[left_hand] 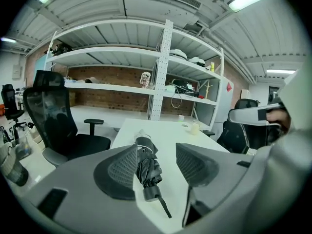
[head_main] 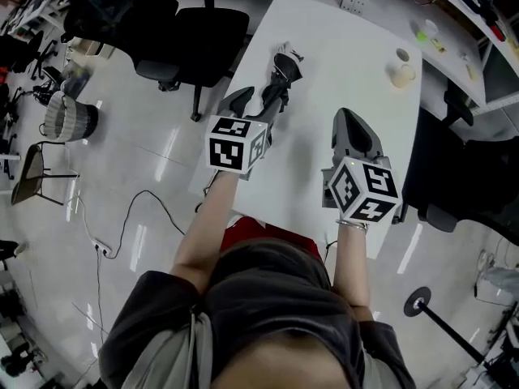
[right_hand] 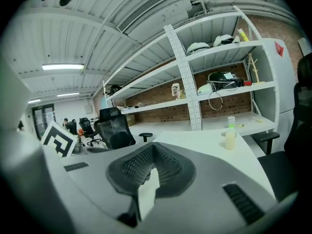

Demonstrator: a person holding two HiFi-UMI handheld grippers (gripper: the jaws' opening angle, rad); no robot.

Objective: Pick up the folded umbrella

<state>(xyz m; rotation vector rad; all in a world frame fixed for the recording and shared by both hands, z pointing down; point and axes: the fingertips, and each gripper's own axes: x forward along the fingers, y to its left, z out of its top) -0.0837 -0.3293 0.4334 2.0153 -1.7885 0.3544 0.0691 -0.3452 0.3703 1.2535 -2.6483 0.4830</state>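
The folded black umbrella (head_main: 280, 78) lies lengthwise on the white table (head_main: 349, 79), its handle and strap pointing toward me. My left gripper (head_main: 258, 102) is at its near end with the jaws open. In the left gripper view the umbrella (left_hand: 146, 165) sits between the jaws of this gripper (left_hand: 156, 149), close beside the left pad (left_hand: 122, 169) and well apart from the right one; neither pad presses on it. My right gripper (head_main: 354, 130) hovers over the table to the right of the umbrella, and in its own view it (right_hand: 152, 151) is shut on nothing.
A pale cup (head_main: 401, 68) stands at the far right of the table. A black office chair (head_main: 203, 32) is at the table's left side and another chair (head_main: 454, 177) at its right. Metal shelving (left_hand: 165, 72) stands beyond the table. A cable and a basket (head_main: 69, 117) are on the floor at left.
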